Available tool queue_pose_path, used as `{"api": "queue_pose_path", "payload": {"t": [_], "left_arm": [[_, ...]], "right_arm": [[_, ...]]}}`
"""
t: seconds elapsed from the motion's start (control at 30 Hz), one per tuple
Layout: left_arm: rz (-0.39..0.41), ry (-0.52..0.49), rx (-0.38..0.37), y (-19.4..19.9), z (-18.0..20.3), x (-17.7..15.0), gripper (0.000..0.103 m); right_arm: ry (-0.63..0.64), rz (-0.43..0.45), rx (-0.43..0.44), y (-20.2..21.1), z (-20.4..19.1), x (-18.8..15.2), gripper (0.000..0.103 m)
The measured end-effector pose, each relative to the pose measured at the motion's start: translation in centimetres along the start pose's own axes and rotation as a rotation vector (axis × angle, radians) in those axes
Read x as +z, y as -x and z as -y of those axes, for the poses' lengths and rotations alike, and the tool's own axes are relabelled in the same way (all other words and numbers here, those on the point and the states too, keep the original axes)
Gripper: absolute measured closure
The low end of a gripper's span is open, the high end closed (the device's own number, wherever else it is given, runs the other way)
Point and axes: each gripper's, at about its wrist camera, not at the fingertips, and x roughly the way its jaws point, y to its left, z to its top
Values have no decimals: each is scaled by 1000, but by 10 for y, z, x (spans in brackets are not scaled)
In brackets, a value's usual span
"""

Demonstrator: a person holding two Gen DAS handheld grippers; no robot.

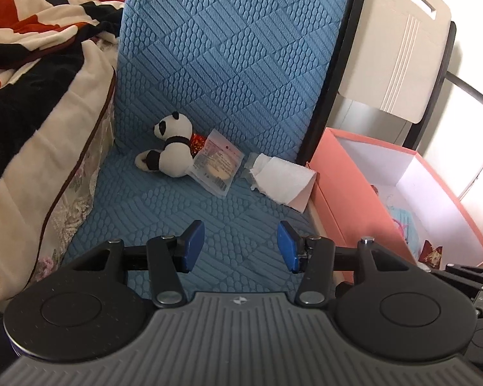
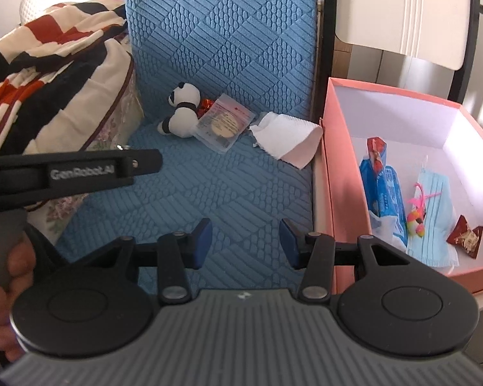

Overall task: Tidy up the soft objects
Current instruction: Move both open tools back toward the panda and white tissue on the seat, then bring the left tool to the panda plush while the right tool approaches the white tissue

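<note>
A small plush panda (image 1: 172,146) (image 2: 183,109) lies on the blue quilted mat (image 1: 209,212) (image 2: 241,186), beside a clear packet (image 1: 214,165) (image 2: 223,122) and a folded white tissue (image 1: 281,178) (image 2: 285,138). My left gripper (image 1: 241,246) hovers over the mat in front of them, open, nothing between its blue pads. My right gripper (image 2: 246,241) is likewise open and empty above the mat. To the right stands a pink box (image 1: 347,206) (image 2: 344,173) holding a blue tissue pack (image 2: 383,193), a face mask (image 2: 434,212), a small colourful toy and wrapped sweets.
A striped red, black and cream blanket (image 1: 32,74) (image 2: 48,80) is piled on the left. A white chair back (image 1: 399,41) (image 2: 402,13) with a black frame stands behind the box. In the right wrist view the other gripper's black body (image 2: 74,170) and a hand (image 2: 9,283) fill the left.
</note>
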Motion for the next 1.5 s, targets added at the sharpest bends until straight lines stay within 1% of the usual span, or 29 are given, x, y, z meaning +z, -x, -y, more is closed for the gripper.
{"api": "queue_pose_path", "payload": {"t": [0.2, 0.37, 0.43, 0.53, 0.67, 0.77, 0.9, 0.97, 1.07, 1.17, 1.33, 1.5], "left_arm": [[3, 5, 13, -15, -8, 6, 47], [-2, 20, 5, -30, -16, 14, 47], [-23, 39, -10, -38, -19, 18, 47], [-47, 59, -31, -47, -22, 21, 47], [-60, 74, -36, -58, -27, 29, 47], [-69, 112, -46, -68, -36, 37, 47], [-82, 153, -48, -84, -51, 49, 47], [-86, 177, -41, -93, -61, 57, 47], [-110, 230, -37, -108, -78, 66, 47], [-136, 271, -30, -124, -92, 76, 47], [-172, 274, 2, -148, -105, 91, 47], [-200, 263, 39, -172, -116, 104, 47]], "right_arm": [[10, 18, -33, -9, 0, 8, 54], [35, 40, -59, -21, -1, 17, 54], [50, 53, -61, -27, -4, 20, 54], [76, 53, -31, -38, -9, 24, 54], [107, 75, -42, -55, -14, 30, 54], [120, 70, -62, -70, -13, 36, 54], [124, 98, -71, -84, -6, 49, 54], [128, 107, -82, -90, -4, 53, 54], [118, 100, -65, -103, 0, 62, 54], [148, 97, -69, -115, -3, 68, 54], [171, 79, -69, -139, 0, 84, 54], [165, 38, -68, -162, 9, 100, 54]]}}
